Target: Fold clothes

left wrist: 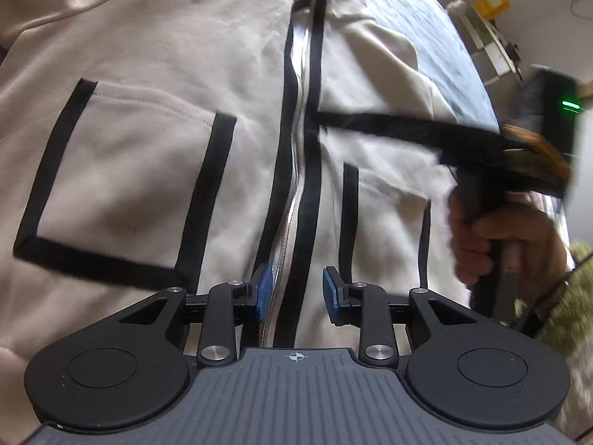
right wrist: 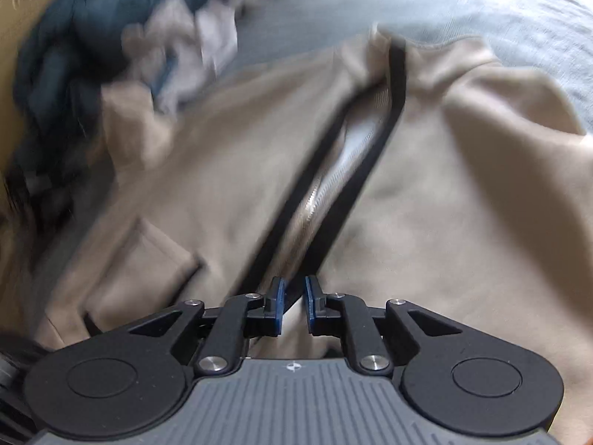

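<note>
Left gripper [left wrist: 294,296]: held apart, astride jacket zipper [left wrist: 298,155], nothing clamped.
Right gripper [right wrist: 294,306]: narrowly parted, empty, above zipper's lower end.
Jacket [left wrist: 166,74]: beige, spread flat.

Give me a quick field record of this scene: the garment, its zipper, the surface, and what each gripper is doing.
garment: beige zip jacket with black trim, spread front up
zipper: closed along the part in view
surface: pale blue bedding
left gripper: jaws apart, above the zipper, nothing held
right gripper: jaws narrowly apart, nothing held
other: pile of clothes, blurred
</note>
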`<state>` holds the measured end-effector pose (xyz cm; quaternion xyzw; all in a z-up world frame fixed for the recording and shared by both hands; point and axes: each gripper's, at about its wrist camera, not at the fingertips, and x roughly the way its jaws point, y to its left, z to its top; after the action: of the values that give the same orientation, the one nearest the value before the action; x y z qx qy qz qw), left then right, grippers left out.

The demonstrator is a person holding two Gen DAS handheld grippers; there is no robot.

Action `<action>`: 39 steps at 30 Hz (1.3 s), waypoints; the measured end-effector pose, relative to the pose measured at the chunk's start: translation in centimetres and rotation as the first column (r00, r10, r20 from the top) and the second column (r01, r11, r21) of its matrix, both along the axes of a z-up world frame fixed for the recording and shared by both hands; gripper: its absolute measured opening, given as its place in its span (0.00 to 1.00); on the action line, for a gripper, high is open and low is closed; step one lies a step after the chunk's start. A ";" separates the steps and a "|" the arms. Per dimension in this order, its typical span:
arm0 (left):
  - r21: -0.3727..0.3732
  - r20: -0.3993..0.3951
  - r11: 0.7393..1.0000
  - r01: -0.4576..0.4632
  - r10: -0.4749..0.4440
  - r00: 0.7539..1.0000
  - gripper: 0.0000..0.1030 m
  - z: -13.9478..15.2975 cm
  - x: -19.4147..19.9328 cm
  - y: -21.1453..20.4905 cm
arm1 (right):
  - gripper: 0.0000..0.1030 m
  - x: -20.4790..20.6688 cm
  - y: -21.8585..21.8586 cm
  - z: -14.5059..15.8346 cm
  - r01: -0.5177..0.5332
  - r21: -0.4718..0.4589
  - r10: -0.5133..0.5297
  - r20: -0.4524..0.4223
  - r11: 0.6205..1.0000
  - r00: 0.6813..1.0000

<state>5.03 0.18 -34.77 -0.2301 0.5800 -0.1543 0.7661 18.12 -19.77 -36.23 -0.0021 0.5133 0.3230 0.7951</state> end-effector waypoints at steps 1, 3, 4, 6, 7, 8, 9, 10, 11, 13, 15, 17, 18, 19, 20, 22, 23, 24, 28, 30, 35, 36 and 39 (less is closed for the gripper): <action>0.010 -0.009 1.000 0.007 -0.007 1.000 0.28 0.0 -0.2 0.2 | 0.13 0.0 -0.6 0.5 0.011 0.021 -0.011 -0.015 1.000 1.000; 0.028 -0.022 0.999 0.016 -0.016 1.000 0.28 0.4 -0.6 1.0 | 0.15 -0.7 -2.8 2.3 0.056 0.051 -0.055 -0.034 0.997 0.998; 0.038 -0.019 0.999 0.021 -0.021 1.000 0.28 0.7 -0.8 1.5 | 0.15 -1.5 -3.9 3.5 0.071 0.053 -0.070 -0.022 0.996 0.997; 0.069 -0.005 0.997 0.045 -0.045 0.999 0.28 1.3 -1.0 2.2 | 0.15 -3.9 -5.8 5.6 0.072 0.041 -0.071 -0.016 0.997 0.997; 0.083 0.006 0.995 0.062 -0.063 0.998 0.28 1.5 -1.0 2.4 | 0.15 -5.3 -6.6 6.4 0.065 0.035 -0.064 -0.019 0.997 0.998; 0.088 0.017 0.993 0.083 -0.085 0.996 0.28 1.7 -0.8 2.4 | 0.15 -6.9 -7.1 6.9 0.048 0.027 -0.047 -0.031 0.999 0.998; 0.090 0.029 0.990 0.108 -0.111 0.993 0.28 1.9 -0.7 2.1 | 0.15 -8.4 -7.2 6.9 0.028 0.011 -0.028 -0.046 1.000 0.999; 0.092 0.049 0.985 0.143 -0.148 0.988 0.28 2.0 -0.5 1.5 | 0.15 -9.9 -7.2 6.9 0.009 -0.004 -0.009 -0.061 1.000 0.998; 0.094 0.073 0.978 0.184 -0.191 0.979 0.28 2.1 -0.3 0.7 | 0.15 -11.4 -7.1 6.7 -0.008 -0.022 0.006 -0.077 1.000 0.997; 0.105 0.114 0.953 0.283 -0.294 0.949 0.28 2.1 -0.4 -1.5 | 0.15 -14.1 -6.2 5.1 0.005 -0.085 -0.012 -0.085 0.996 0.996; 0.131 0.117 0.910 0.393 -0.408 0.906 0.28 1.2 -0.7 -4.0 | 0.15 -16.5 -5.5 3.3 0.068 -0.154 -0.077 -0.054 0.986 0.996; 0.199 0.086 0.855 0.479 -0.503 0.860 0.28 -0.5 -1.2 -6.2 | 0.15 -18.5 -5.1 2.0 0.155 -0.205 -0.160 -0.008 0.966 0.987; 0.229 0.084 0.838 0.495 -0.524 0.848 0.28 -1.1 -1.5 -6.6 | 0.15 -19.1 -5.4 2.5 0.210 -0.189 -0.213 0.003 0.959 0.977; 0.236 0.089 0.833 0.501 -0.532 0.842 0.28 -1.2 -1.5 -6.7 | 0.15 -19.8 -5.8 3.5 0.259 -0.170 -0.261 0.014 0.951 0.965; 0.237 0.087 0.830 0.505 -0.535 0.840 0.28 -1.1 -1.5 -6.8 | 0.15 -20.6 -6.4 4.5 0.307 -0.143 -0.304 0.041 0.941 0.952; 0.232 0.078 0.829 0.510 -0.538 0.839 0.28 -0.9 -1.4 -6.7 | 0.15 -22.5 -8.0 5.9 0.402 -0.125 -0.393 0.090 0.907 0.915; 0.227 0.071 0.830 0.509 -0.536 0.842 0.28 -1.0 -1.3 -6.5 | 0.15 -23.2 -9.0 5.8 0.448 -0.153 -0.439 0.089 0.881 0.894; 0.220 0.065 0.834 0.506 -0.530 0.846 0.28 -1.1 -1.3 -6.5 | 0.15 -23.9 -10.0 5.2 0.484 -0.191 -0.480 0.071 0.854 0.875; 0.207 0.037 0.850 0.485 -0.502 0.864 0.29 -1.1 -1.1 -6.5 | 0.12 -27.1 -13.9 2.4 0.543 -0.246 -0.569 -0.044 0.802 0.821; 0.219 0.009 0.846 0.486 -0.500 0.866 0.29 -0.8 -0.9 -6.8 | 0.14 -27.4 -14.9 3.8 0.571 -0.221 -0.594 -0.050 0.790 0.803; 0.296 0.037 0.831 0.472 -0.504 0.863 0.34 1.4 -0.3 -7.5 | 0.16 -24.4 -17.0 7.6 0.658 -0.080 -0.656 0.053 0.749 0.753; 0.305 0.060 0.831 0.465 -0.504 0.861 0.34 2.0 0.0 -7.8 | 0.16 -23.2 -17.1 7.9 0.653 -0.066 -0.648 0.086 0.754 0.757; 0.307 0.131 0.850 0.429 -0.484 0.865 0.36 3.1 1.7 -9.2 | 0.16 -19.1 -17.0 7.7 0.627 -0.044 -0.612 0.171 0.778 0.772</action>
<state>6.73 -9.05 -31.68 0.0374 0.5522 -0.2756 0.7860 -0.96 -36.79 -28.50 0.1042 0.4406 0.0162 0.8915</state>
